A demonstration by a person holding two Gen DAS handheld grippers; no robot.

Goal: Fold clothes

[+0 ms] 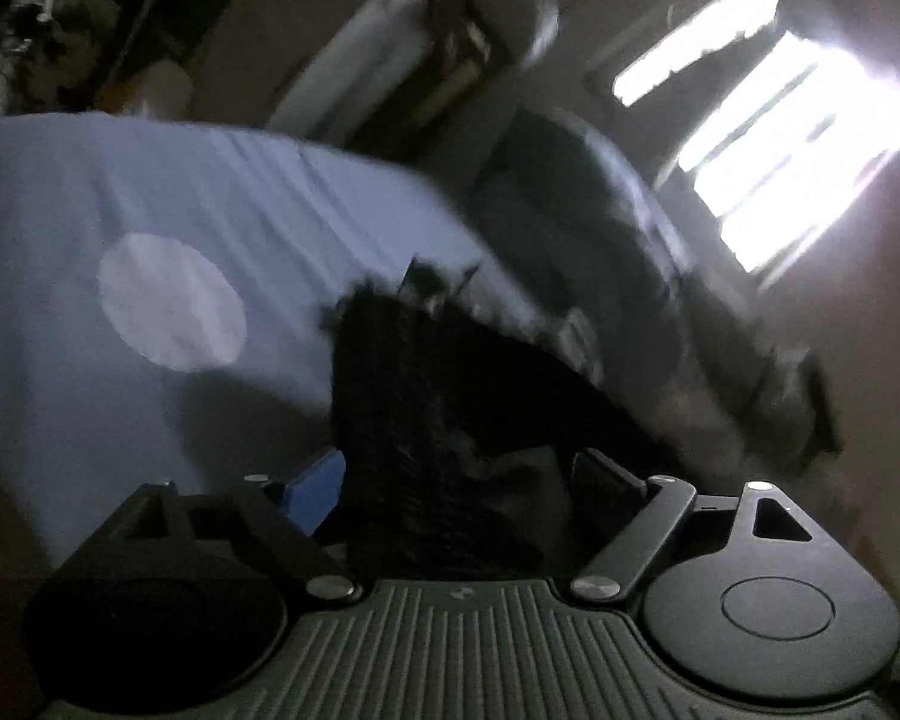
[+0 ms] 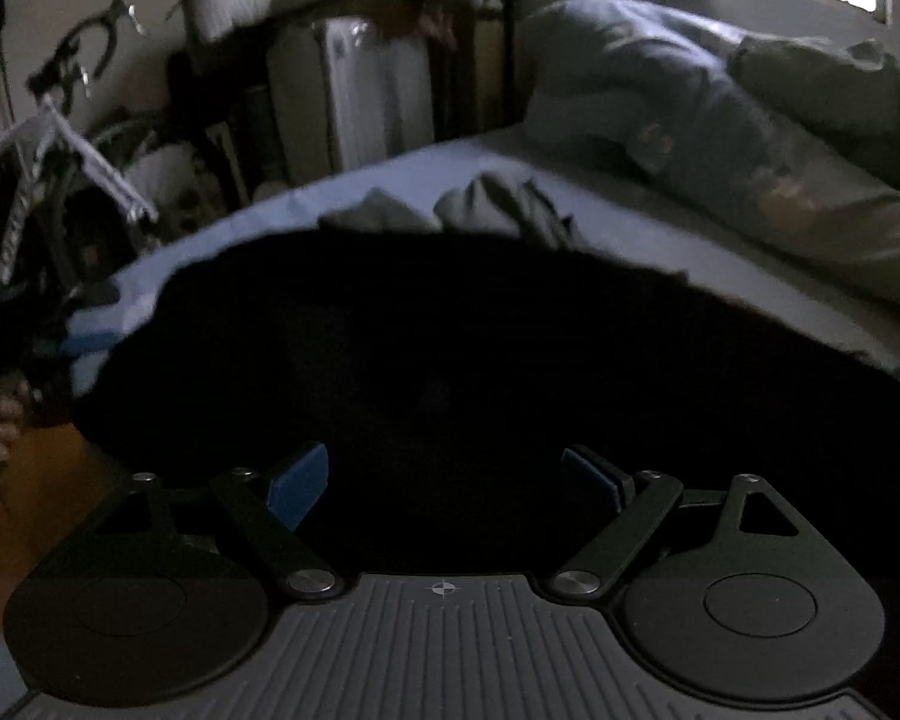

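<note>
The left tool [image 1: 456, 480] pinches a bunched fold of the black garment [image 1: 426, 396], which rises dark and ribbed from between its fingers above the bed [image 1: 90, 210]. A pale round patch [image 1: 171, 302] shows on the blue sheet to the left of the cloth. The right tool [image 2: 444, 480] stands spread, its blue pads [image 2: 299, 483] wide apart, with the garment [image 2: 450, 372] lying broad across the near edge of the bed [image 2: 660, 240] just ahead of them. Grey clothes [image 2: 498, 204] lie past the garment; a duvet [image 2: 750, 120] is heaped at the far right corner.
</note>
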